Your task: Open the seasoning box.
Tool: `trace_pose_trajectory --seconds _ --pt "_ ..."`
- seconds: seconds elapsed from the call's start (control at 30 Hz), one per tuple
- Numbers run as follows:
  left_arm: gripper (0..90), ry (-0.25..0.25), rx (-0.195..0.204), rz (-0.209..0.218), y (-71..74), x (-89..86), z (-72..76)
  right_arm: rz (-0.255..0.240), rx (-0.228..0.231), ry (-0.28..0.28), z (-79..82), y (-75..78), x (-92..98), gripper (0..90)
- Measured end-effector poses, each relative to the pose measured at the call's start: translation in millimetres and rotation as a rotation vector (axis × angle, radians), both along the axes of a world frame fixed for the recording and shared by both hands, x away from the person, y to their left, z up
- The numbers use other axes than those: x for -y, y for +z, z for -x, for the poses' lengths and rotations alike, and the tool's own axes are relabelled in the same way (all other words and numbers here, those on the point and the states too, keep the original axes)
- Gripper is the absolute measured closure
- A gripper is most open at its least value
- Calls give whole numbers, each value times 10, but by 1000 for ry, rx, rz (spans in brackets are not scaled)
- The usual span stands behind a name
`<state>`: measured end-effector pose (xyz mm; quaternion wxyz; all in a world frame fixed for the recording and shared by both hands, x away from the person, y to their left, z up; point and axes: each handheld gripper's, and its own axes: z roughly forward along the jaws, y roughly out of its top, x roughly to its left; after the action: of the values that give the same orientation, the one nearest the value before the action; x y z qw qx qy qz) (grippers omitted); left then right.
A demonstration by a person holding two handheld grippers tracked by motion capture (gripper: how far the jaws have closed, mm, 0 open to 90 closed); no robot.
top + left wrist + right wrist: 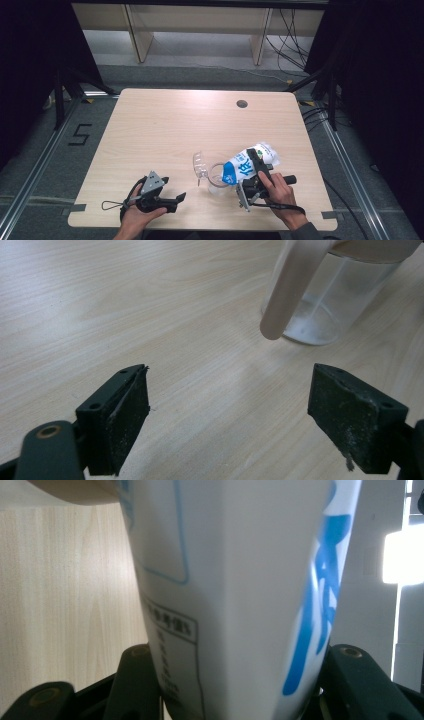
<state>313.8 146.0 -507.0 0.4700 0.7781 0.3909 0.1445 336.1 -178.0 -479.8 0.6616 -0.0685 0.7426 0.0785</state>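
A white pouch with blue lettering lies tilted, its lower end over the mouth of a clear plastic jug near the table's front edge. My right gripper is shut on the pouch, one jaw pressing on each side. The jug has a pale handle, and a thin white layer covers its bottom. Its clear lid stands flipped open to the left. My left gripper rests low over the table left of the jug, open, with nothing between its pads.
The light wooden table has a round cable hole at the back right. Dark frame legs and cables stand on the floor beyond the table's far corners.
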Motion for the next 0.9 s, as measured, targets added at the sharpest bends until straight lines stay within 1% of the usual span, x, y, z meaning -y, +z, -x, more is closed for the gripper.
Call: trace_pose_trajectory --seconds 0.03,0.07,0.17,0.2,0.23,0.27,0.3,0.37,0.4,0.43,0.47,0.5,0.53,0.6,0.63,0.7,0.77,0.8,0.83,0.9 --pt "162 0 0 0 0 0 0 0 0 0 0 0 0 533" --pt "162 -5 4 -11 4 -8 -4 2 3 4 0 -2 -1 533" --pt "162 -4 5 -13 5 -11 -5 1 5 3 0 -2 -2 534" --pt "162 -2 1 -7 3 -7 -1 3 5 4 0 -1 -2 534" --pt "162 -1 -1 -6 2 -7 -2 0 2 -8 9 -2 -3 534" --pt "162 -1 -1 -6 2 -7 -2 0 2 -8 9 -2 -3 534" --pt "162 -6 6 -11 3 -10 -9 1 4 5 0 -1 0 534" --pt "162 -3 2 -2 1 0 -1 2 4 -5 8 -2 0 534" --pt "162 1 -3 4 0 3 1 19 8 2 5 12 -3 534" --pt "162 1 -3 4 0 3 1 19 8 2 5 12 -3 534" --pt "162 -3 3 -9 4 -8 -5 -5 2 -7 11 -3 -3 534" --pt "162 0 0 -5 2 -6 -2 44 20 7 9 31 -12 534" --pt "162 -5 4 -10 4 -8 -3 70 29 20 5 48 -13 534" --pt "162 -6 5 -11 4 -8 -7 41 20 9 10 28 -11 535" --pt "162 -3 5 -4 2 -3 -6 50 21 13 7 32 -10 536" --pt "162 1 -1 3 0 3 -1 53 20 13 9 31 -12 536" --pt "162 -4 3 -8 5 -7 -3 52 22 13 9 31 -11 536" --pt "162 -2 0 -6 3 -7 -2 53 24 14 9 33 -11 536" --pt "162 -1 -1 -5 3 -7 -1 10 13 8 8 2 -2 536" --pt "162 -5 4 -11 4 -10 -4 9 15 10 10 7 -1 536"
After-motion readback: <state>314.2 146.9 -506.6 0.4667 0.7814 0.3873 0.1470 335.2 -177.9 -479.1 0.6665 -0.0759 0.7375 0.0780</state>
